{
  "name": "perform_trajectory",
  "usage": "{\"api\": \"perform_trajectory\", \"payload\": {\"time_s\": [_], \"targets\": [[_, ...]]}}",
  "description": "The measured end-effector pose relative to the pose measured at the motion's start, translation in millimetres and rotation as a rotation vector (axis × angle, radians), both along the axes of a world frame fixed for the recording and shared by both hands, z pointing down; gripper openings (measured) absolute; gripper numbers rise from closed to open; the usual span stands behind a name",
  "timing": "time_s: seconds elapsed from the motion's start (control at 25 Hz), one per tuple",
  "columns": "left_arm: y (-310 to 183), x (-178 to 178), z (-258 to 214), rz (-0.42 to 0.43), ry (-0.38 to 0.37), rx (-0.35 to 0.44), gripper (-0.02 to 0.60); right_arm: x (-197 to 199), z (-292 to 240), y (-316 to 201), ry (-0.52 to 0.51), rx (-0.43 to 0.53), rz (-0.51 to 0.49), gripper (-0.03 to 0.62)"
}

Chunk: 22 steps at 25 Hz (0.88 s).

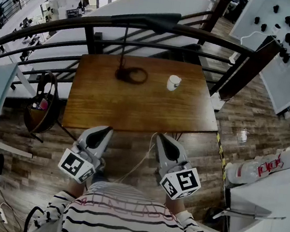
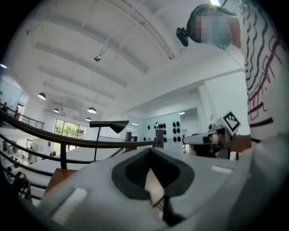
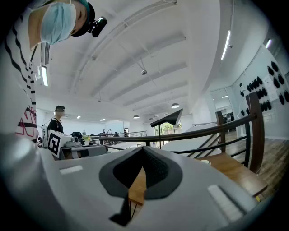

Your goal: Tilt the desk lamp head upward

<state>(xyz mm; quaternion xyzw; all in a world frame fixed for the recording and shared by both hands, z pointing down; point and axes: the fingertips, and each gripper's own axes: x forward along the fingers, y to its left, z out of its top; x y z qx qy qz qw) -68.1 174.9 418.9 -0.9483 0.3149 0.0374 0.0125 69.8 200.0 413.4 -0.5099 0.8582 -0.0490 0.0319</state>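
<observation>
Desk lamp (image 1: 122,73) stands at the far edge of the bench (image 1: 135,106), upper centre of frame, its head (image 1: 149,19) untouched, while the left hand-held gripper (image 1: 105,130) and right hand-held gripper (image 1: 162,139) hover closed and empty near the frame's middle, so the approach seems unstarted and next calls for opening one and reaching forward.

A brown wooden table (image 1: 135,106) stands on a plank floor (image 1: 240,115). Two things rest on it, both near its far edge. The lamp (image 1: 121,73) stands on a dark ring-shaped base left of the middle. A white cup (image 1: 173,82) sits to the right of the base, near it but not touching.
</observation>
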Motion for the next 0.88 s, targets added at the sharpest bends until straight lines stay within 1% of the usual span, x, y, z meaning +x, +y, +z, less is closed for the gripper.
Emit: {"api": "perform_trajectory", "payload": {"time_s": [0.32, 0.52, 0.56, 0.64, 0.72, 0.88], "targets": [[0.8, 2.7, 1.3, -0.01, 0.017, -0.011, 0.002, 3.3, -0.8, 0.3, -0.017, 0.009, -0.001, 0.0], [1.0, 2.4, 5.3, -0.04, 0.024, -0.02, 0.002, 10.9, 3.7, -2.3, -0.042, 0.001, 0.009, 0.002], [2.1, 3.2, 5.6, -0.041, 0.025, -0.02, 0.002, 12.2, 5.2, -2.4, -0.049, -0.004, 0.008, 0.014], [4.5, 5.8, 6.2, -0.035, 0.029, -0.023, 0.003, 14.7, 8.3, -2.4, -0.059, -0.014, 0.007, 0.067], [6.7, 9.3, 8.3, -0.029, 0.025, -0.034, 0.061, 17.0, 11.1, -2.6, -0.065, -0.025, 0.003, 0.08], [3.2, 10.9, 15.5, -0.012, 0.016, -0.048, 0.095, 14.2, 16.6, -11.7, -0.072, -0.038, -0.01, 0.134]]}}
